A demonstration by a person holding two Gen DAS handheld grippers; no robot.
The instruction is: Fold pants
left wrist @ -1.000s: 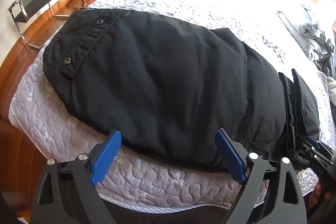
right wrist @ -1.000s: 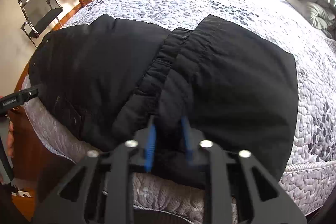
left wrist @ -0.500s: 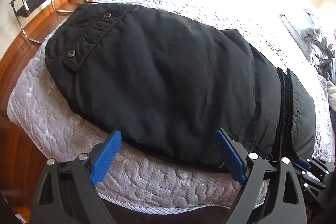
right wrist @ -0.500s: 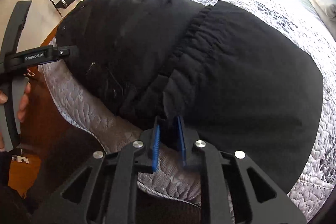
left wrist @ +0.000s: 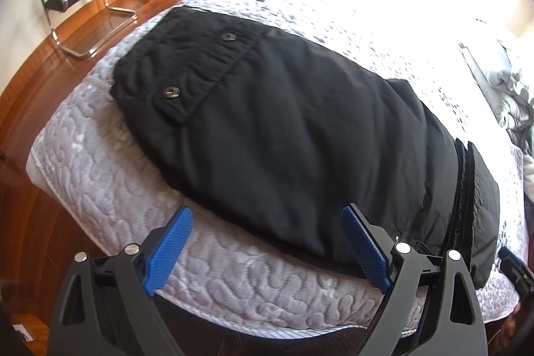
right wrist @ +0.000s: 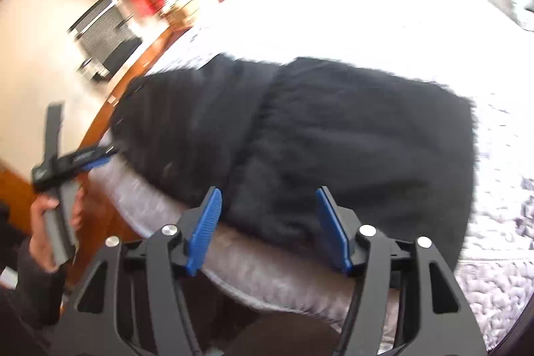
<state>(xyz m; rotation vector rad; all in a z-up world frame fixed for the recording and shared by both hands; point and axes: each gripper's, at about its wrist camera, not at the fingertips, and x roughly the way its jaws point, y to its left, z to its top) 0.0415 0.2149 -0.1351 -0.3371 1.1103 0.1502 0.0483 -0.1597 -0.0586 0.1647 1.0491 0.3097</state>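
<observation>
black pants [left wrist: 300,129] spread flat on the bed [left wrist: 110,189], close along its near edge, waistband with two buttons toward the far left, a gathered seam or folded band running across toward the right. left gripper [left wrist: 267,249] wide apart, holding nothing, poised just off the near hem over the quilted mattress side. right gripper [right wrist: 268,229] likewise spread wide and empty, blue pads either side of the near edge of the cloth without touching it; view blurred with motion, so finer detail not readable. left gripper [right wrist: 66,165] also visible at the left of the right wrist view, gripped in a hand [right wrist: 50,222].

judged from the look: soft, limp, fairly thick fabric, slightly puffy, light enough to lift with a pinch but prone to sag and drag. no stiffness to carry a fold on its own, so both ends of an edge needing support. matte surface, probably not slippery against ribbed pads. best hold likely at the near hem corners or at the thicker waistband and seam, where layers bunch and give the pads something to bite. risk of catching only the top layer, or of snagging the quilt beneath along with the cloth.
</observation>
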